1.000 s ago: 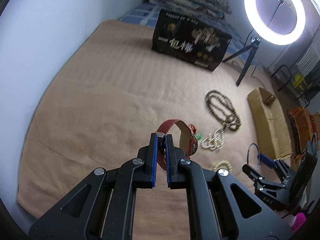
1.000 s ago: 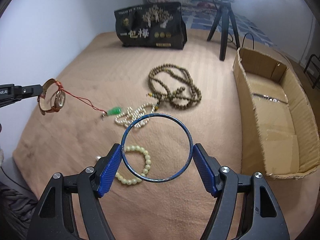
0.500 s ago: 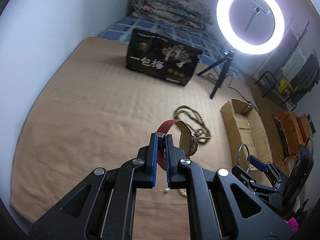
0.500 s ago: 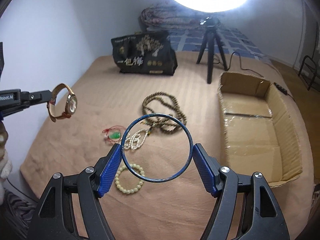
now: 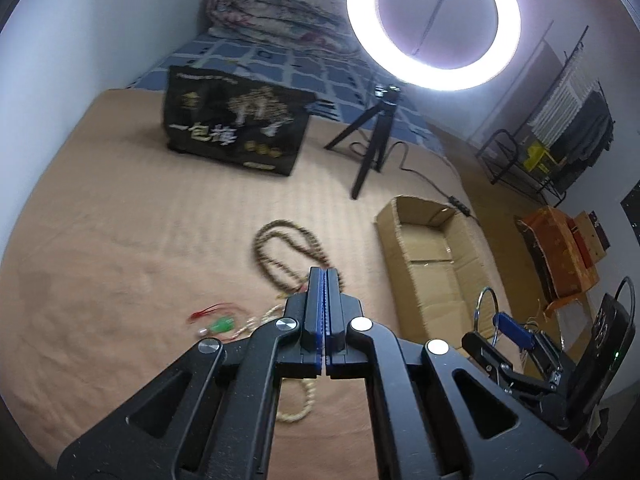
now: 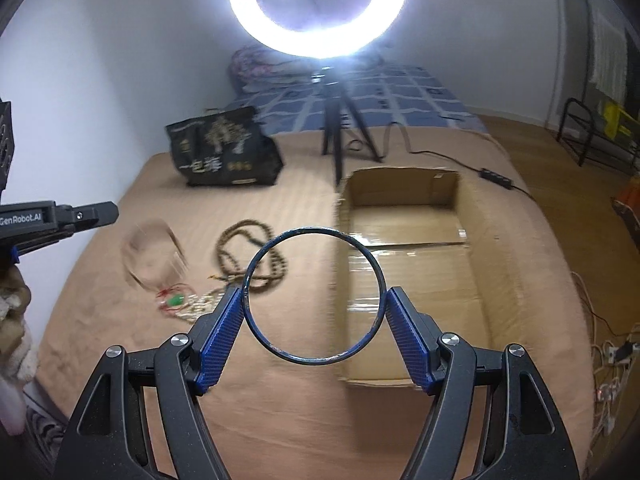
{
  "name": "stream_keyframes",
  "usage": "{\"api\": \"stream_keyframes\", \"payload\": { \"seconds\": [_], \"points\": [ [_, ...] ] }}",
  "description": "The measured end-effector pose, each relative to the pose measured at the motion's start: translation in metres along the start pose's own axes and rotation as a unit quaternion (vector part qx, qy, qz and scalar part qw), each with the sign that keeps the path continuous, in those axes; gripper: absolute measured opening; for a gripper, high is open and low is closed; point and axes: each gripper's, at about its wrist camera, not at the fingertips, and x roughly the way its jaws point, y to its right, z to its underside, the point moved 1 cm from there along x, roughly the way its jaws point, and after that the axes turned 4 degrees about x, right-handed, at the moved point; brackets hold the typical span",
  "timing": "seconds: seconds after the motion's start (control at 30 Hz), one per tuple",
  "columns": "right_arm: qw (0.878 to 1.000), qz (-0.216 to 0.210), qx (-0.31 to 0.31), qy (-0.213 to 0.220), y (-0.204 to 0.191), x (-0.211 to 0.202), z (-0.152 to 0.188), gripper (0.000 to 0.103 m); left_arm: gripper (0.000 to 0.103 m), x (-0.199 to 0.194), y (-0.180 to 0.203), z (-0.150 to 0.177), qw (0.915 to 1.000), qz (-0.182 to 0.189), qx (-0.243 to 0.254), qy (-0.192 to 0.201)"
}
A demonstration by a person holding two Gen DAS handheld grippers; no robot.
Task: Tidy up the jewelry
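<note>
Two grippers over a tan blanket (image 5: 120,240); on the left gripper (image 5: 325,272), pads pressed flat together with nothing showing between them; seen from the right wrist camera as a black bar reaching in from the left edge (image 6: 100,213). Just below and right of that tip, a watch (image 6: 154,256), smeared by blur and clear of the fingers; cannot tell whether in the air or down on the blanket. On the right gripper (image 6: 314,296), jaws spread wide and gripping a blue bangle (image 6: 314,232) across its width, one pad at each side, ring upright and facing the camera; hangs above the blanket with the near left corner of a cardboard box (image 6: 400,170) behind it. Lying on the blanket left of the box: a long brown bead necklace (image 5: 260,248) in loose loops, a green pendant on red cord (image 5: 221,325), a pale pearl strand (image 6: 200,304) touching the pendant, and a cream bead bracelet (image 5: 304,404) partly hidden under the left gripper. Farther back, a black bag (image 5: 236,136) and a lit ring light (image 5: 434,24) on a small tripod (image 5: 372,136).
</note>
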Motion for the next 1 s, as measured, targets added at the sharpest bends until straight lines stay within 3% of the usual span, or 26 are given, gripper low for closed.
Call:
{"api": "stream_keyframes", "payload": {
  "seconds": [0.4, 0.7, 1.0],
  "points": [
    [0.998, 0.045, 0.031, -0.014, 0.059, 0.001, 0.008, 0.072, 0.000, 0.046, 0.035, -0.019, 0.9999, 0.009, 0.007, -0.005],
    [0.997, 0.066, 0.033, -0.015, 0.078, 0.012, 0.000, 0.072, 0.000, 0.062, 0.081, -0.001, 0.9970, 0.010, 0.074, -0.017],
    [0.993, 0.110, 0.033, -0.025, 0.089, 0.018, -0.001, 0.077, 0.000, 0.062, 0.079, 0.004, 0.9954, -0.006, 0.094, -0.020]
  ]
}}
